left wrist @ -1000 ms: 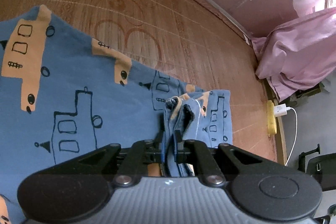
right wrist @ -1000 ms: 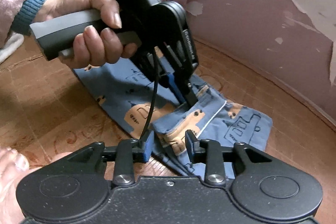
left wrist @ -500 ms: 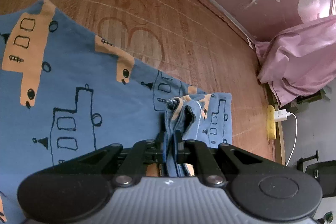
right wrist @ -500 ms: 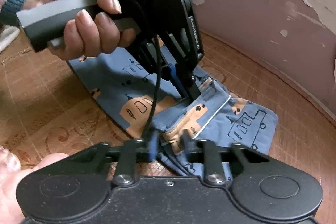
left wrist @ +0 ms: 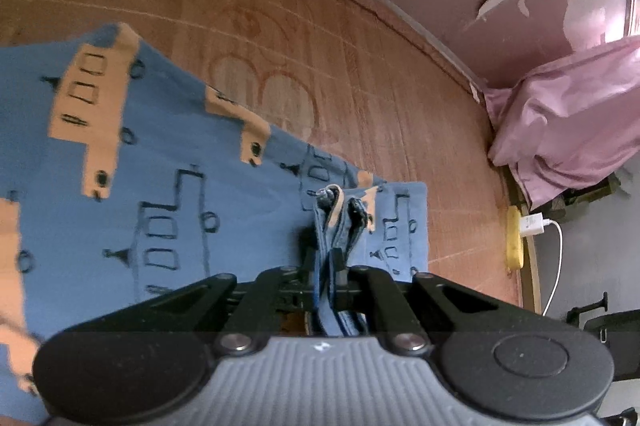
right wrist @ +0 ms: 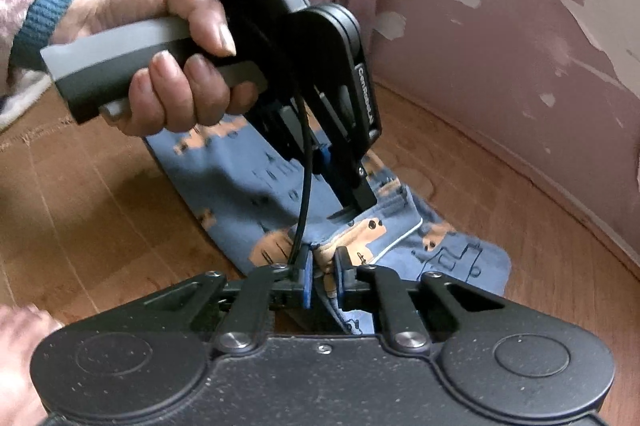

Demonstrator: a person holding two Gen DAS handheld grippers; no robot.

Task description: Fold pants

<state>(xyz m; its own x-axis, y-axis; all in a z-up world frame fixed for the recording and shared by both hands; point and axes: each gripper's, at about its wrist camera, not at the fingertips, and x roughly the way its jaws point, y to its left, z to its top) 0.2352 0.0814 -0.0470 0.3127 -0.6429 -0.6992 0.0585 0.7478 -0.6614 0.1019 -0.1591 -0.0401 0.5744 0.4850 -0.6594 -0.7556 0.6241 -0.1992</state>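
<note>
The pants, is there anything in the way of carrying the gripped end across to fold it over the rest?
Nothing visible. Both the left gripper and right gripper are shut on the pants. The fabric ahead lies flat on the bare mat, with the pink cloth off to the side.

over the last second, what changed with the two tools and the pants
The right tool went from open around a bunched edge of the pants to shut on it. The left tool stayed clamped on its own bunch of fabric, and in the right wrist view it has tipped a little and sits somewhat higher. The rest of the pants stayed spread on the wooden floor.
</note>
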